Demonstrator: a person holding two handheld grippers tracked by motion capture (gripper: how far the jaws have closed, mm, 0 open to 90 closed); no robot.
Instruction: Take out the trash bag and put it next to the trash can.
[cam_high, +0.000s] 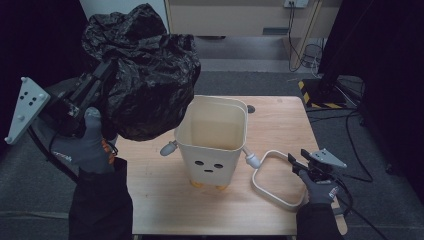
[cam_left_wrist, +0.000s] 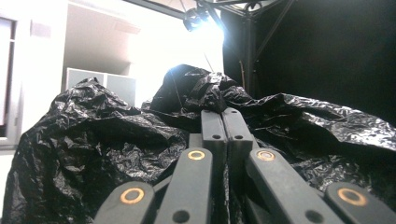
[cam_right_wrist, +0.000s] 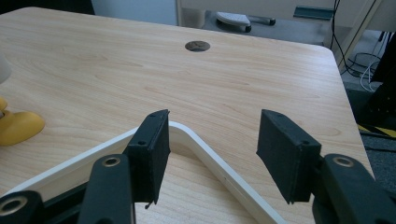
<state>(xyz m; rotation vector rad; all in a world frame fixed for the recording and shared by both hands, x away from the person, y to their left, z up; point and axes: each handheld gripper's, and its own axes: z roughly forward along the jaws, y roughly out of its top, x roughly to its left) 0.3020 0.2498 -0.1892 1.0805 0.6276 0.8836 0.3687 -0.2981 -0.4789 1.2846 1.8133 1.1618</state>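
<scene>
Now swing crumpled black plastic bin bag (cam_high: 142, 75), pinched in clamped left gripper (cam_left_wrist: 226, 122) up left of cream face-printed plastic bin (cam_high: 212, 142), over mouth and lower. Keep spread right gripper (cam_right_wrist: 212, 154) straddling cream rim ring (cam_right_wrist: 205, 156) on wooden table (cam_right_wrist: 93, 60).

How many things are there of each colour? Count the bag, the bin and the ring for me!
Black: 1, the bin bag, clamped in the left gripper, up in the air.
Cream: 2, the bin with a face, and the ring frame flat on the table, by the open right gripper.
Total: 3
</scene>
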